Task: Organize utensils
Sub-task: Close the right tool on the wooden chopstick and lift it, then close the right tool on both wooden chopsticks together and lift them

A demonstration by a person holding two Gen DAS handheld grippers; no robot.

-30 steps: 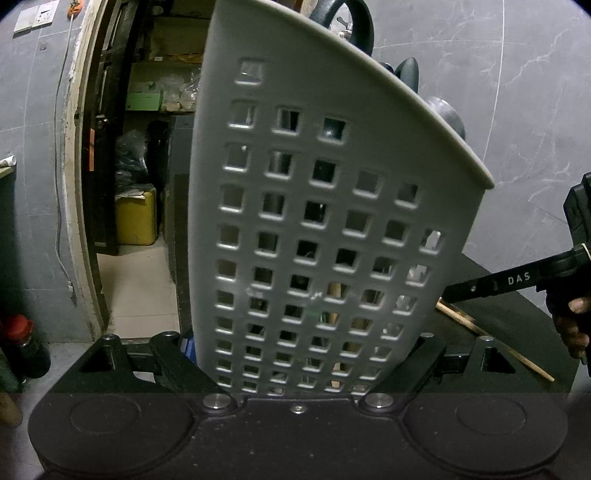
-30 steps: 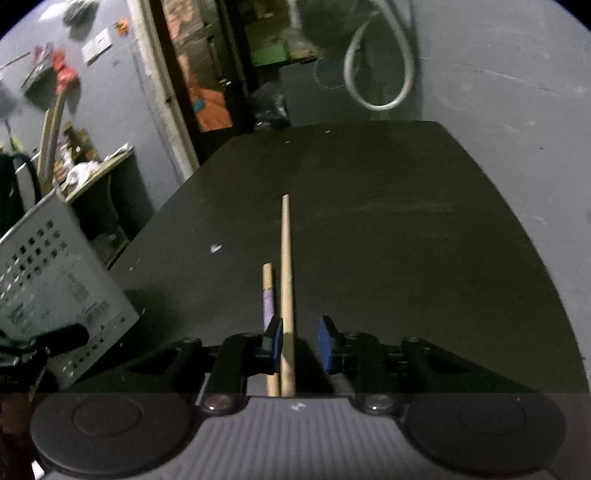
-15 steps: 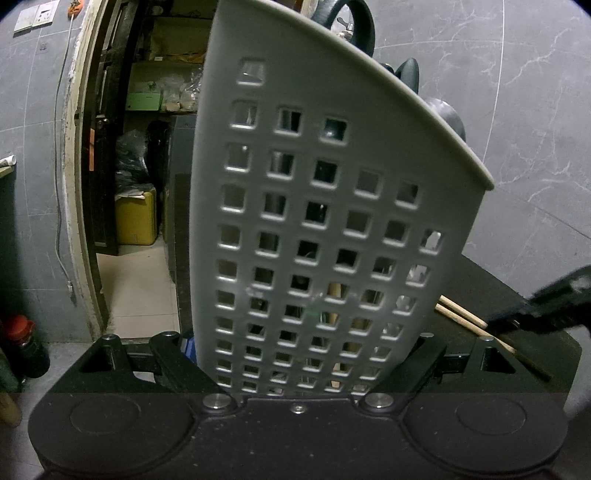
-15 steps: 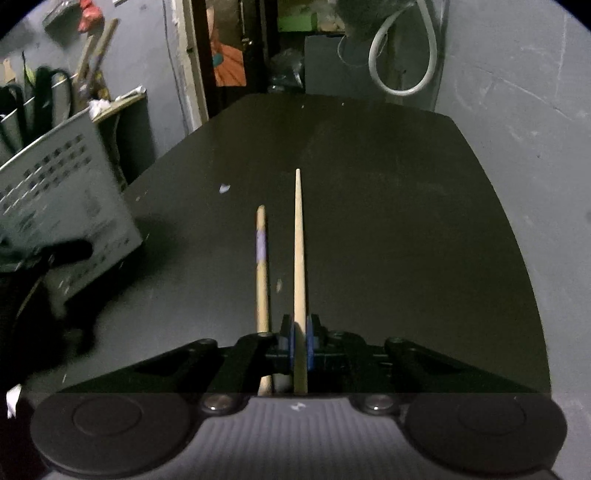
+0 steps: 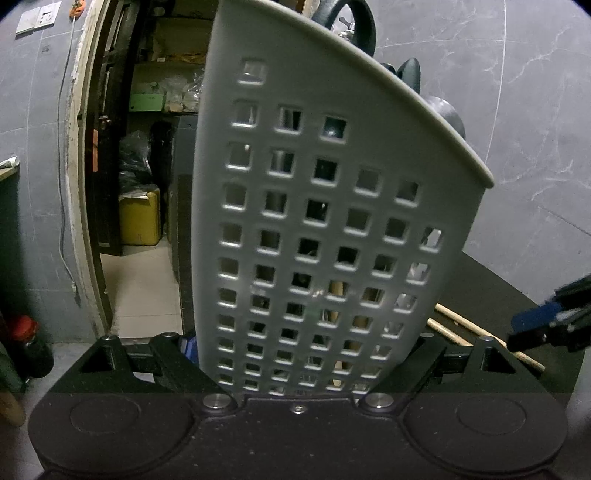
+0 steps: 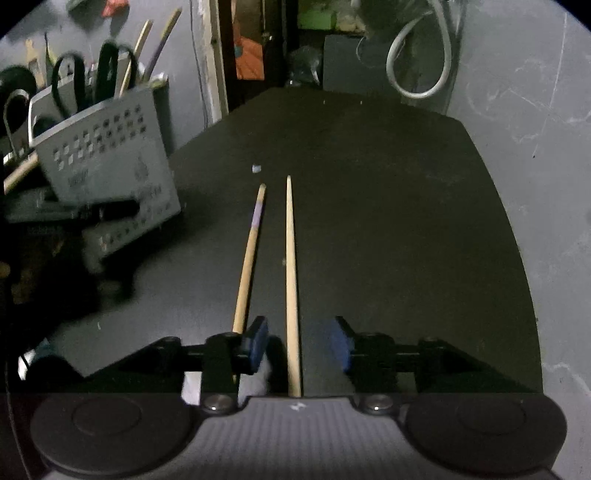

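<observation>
This looks like a back room of a home, used partly for storage. The walls (image 5: pixel 535 110) are faced in large grey marble-look tiles with thin joints, and a light switch plate (image 5: pixel 38 16) sits high on one. A doorway with a worn, chipped frame (image 5: pixel 79 184) opens onto a cluttered store room: shelves (image 5: pixel 166 59) stacked with boxes and bags, a yellow container (image 5: pixel 140 218) on a pale tiled floor (image 5: pixel 144 291). A coiled grey hose (image 6: pixel 417 59) hangs against the wall beyond the far edge of the dark bench (image 6: pixel 388 221). The household note comes from a grey perforated utensil caddy (image 6: pixel 107 155) holding scissors and sticks at the bench's left edge.
</observation>
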